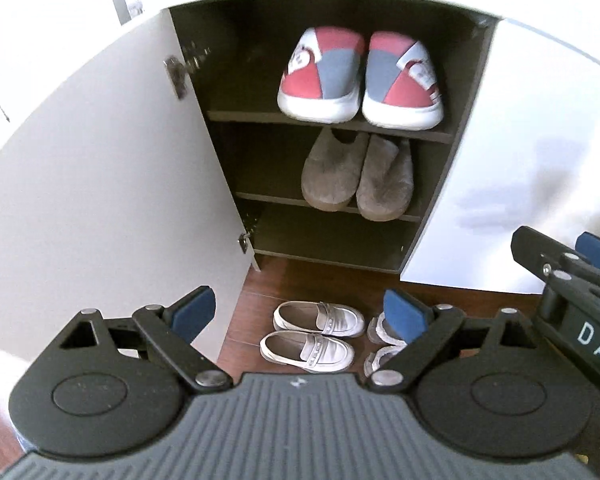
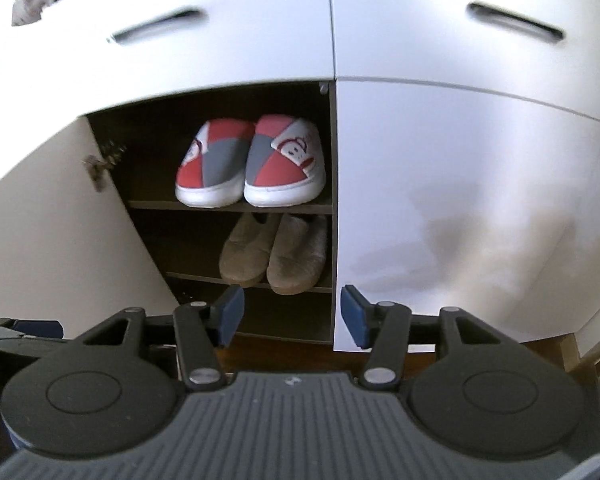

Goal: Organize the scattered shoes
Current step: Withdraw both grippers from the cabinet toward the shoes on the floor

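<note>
Left gripper (image 1: 300,314): jaws stand wide apart, nothing between the blue pads (image 1: 194,308), touching nothing. It hangs above the wooden floor (image 1: 268,280), pointing down toward the open cabinet.

Right gripper (image 2: 292,316): jaws parted about halfway, released, nothing held and nothing touched. In the left wrist view its body shows at the right edge, with white letters "DAS" (image 1: 598,346) readable on the black housing; the rest of the word is cut off by the frame.

White cabinet (image 2: 440,168): left door (image 1: 100,152) swung open, right door closed. Two slot handles (image 2: 158,26) in the drawer fronts above.

Top shelf (image 1: 252,115): red, grey and white slippers (image 1: 360,76), a pair, side by side, toes out. A cartoon monkey face is printed on the white side panel (image 2: 296,146); no brand text readable.

Middle shelf (image 1: 268,199): grey-brown fuzzy slippers (image 1: 358,176), a pair, touching each other, toes out, overhanging the shelf edge a little.

Bottom compartment: dark, contents cannot be told.

Floor in front of the cabinet: white loafers (image 1: 316,336), a pair, lying parallel, toes to the right in the picture, a metal bar across each strap. Just beside them to the right, a white-and-grey pair (image 1: 380,344), partly hidden behind the left gripper's right finger; type cannot be told.
</note>
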{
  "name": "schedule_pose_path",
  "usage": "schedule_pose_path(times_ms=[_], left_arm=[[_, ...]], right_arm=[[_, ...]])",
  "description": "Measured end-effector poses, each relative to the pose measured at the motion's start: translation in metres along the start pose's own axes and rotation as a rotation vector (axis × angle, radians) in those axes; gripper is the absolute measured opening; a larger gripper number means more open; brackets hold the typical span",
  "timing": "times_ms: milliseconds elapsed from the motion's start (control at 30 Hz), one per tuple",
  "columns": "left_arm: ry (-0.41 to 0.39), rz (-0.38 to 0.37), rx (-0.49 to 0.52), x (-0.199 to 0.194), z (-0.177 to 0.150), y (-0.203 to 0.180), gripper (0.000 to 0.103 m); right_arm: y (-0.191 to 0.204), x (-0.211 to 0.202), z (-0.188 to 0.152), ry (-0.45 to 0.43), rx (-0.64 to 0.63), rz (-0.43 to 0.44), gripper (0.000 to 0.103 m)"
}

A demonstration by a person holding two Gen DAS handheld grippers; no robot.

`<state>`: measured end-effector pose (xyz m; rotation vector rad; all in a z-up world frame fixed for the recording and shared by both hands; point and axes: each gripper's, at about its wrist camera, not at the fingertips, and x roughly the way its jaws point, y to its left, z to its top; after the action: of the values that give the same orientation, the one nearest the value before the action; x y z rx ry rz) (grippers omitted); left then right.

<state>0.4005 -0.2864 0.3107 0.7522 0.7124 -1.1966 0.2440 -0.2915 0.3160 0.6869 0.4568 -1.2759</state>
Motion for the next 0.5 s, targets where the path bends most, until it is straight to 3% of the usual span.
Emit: schedule_pose_path(times_ms=[133,500], left_arm=[[-0.010,0.005,-0.008,-0.028,-0.012,-0.011,0.094],[-0.045,0.005,0.004,-0.077,-0.002,-0.036,0.097]], right_arm=[[-0.020,-0.042,-0.008,-0.024,-0.014,-0.006,0.050],[-0.048,-0.085,0.009,-0.054,-0.025,-0.005,0.054]])
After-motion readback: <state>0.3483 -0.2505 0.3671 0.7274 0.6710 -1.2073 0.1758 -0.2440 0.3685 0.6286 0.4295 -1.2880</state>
